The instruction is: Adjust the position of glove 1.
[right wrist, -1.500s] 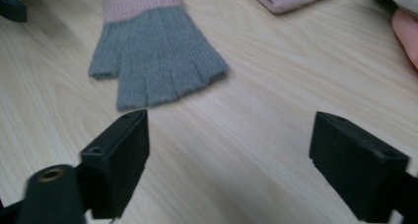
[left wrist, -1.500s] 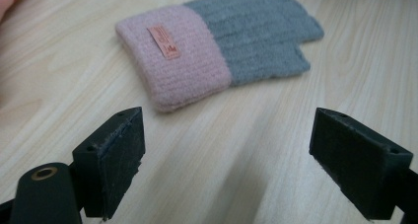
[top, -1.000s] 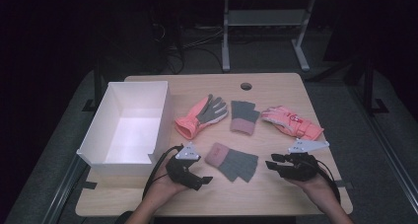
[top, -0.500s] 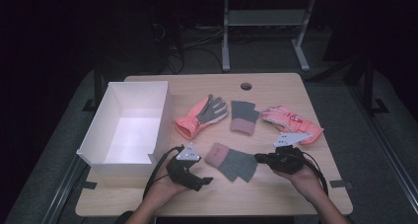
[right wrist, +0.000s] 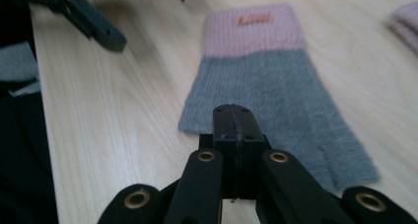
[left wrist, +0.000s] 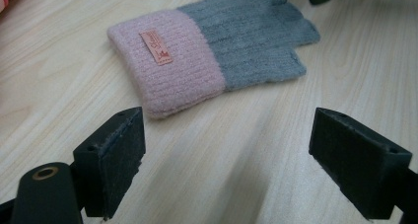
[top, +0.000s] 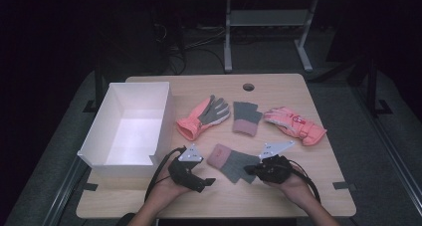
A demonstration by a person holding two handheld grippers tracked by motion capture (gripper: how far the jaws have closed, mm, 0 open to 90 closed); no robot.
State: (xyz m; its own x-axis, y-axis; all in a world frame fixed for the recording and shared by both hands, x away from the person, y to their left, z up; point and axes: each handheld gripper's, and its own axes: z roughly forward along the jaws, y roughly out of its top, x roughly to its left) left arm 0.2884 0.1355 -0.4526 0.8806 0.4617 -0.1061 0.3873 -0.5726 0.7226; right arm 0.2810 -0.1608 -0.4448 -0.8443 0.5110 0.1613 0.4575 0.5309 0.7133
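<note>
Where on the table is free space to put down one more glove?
Free: the far strip around the hole, and the near right corner beyond the right gripper. The white box is empty too. Crowded: the middle, between the coral glove and pink glove.

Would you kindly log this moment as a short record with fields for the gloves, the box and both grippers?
near glove: grey and pink knit glove, flat on the table
left gripper: jaws wide open, short of the pink cuff
right gripper: jaws shut, at the glove's grey end; a grip cannot be told
white box: at the left
other gloves: three, farther back
</note>
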